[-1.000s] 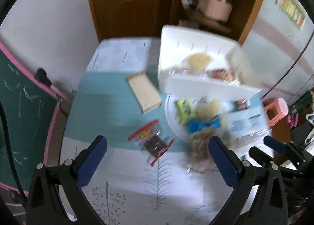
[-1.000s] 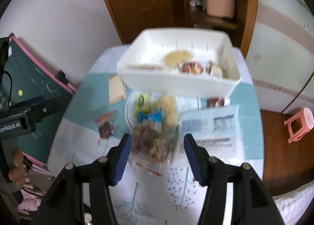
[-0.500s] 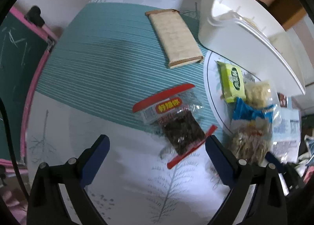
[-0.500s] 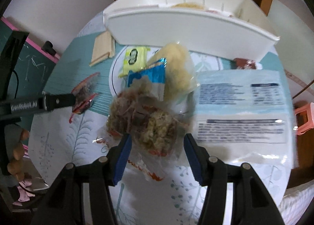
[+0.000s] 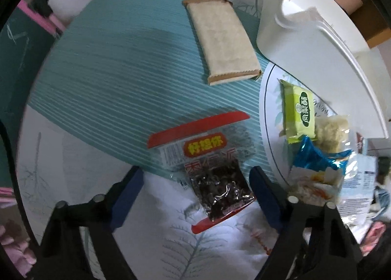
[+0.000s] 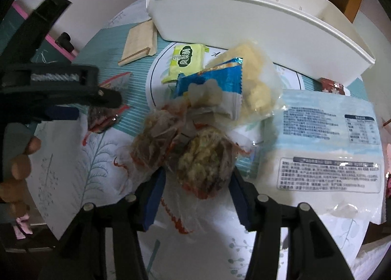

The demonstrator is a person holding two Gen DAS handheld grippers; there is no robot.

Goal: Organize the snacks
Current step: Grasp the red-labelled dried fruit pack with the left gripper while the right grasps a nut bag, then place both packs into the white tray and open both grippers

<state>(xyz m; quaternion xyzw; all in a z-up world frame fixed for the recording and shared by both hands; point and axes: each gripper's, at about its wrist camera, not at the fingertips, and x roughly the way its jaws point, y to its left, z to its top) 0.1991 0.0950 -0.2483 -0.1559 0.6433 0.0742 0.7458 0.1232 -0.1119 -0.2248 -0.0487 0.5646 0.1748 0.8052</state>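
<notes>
A clear packet of dark dried fruit with red edges (image 5: 215, 177) lies on the tablecloth. My left gripper (image 5: 195, 174) points down over it, jaws closing, one blue pad on each side of it and a gap still showing on the left. A clear bag of brown crumbly snacks (image 6: 205, 165) lies at the plate's near edge. Around it my right gripper (image 6: 198, 174) is closing, its pads close beside the plastic. The white bin (image 6: 244, 25) stands behind.
On the plate (image 5: 266, 113) lie a green packet (image 6: 188, 60), a blue packet (image 6: 220, 79) and a pale puffed snack bag (image 6: 254, 77). A beige wafer pack (image 5: 224, 40) lies left of the bin and a big pale-blue bag (image 6: 325, 133) lies to the right. A hand (image 6: 22, 157) holds the left tool.
Both grippers came down close to the table and their jaws narrowed. The left one now straddles the red-edged packet and the right one straddles the brown snack bag.
</notes>
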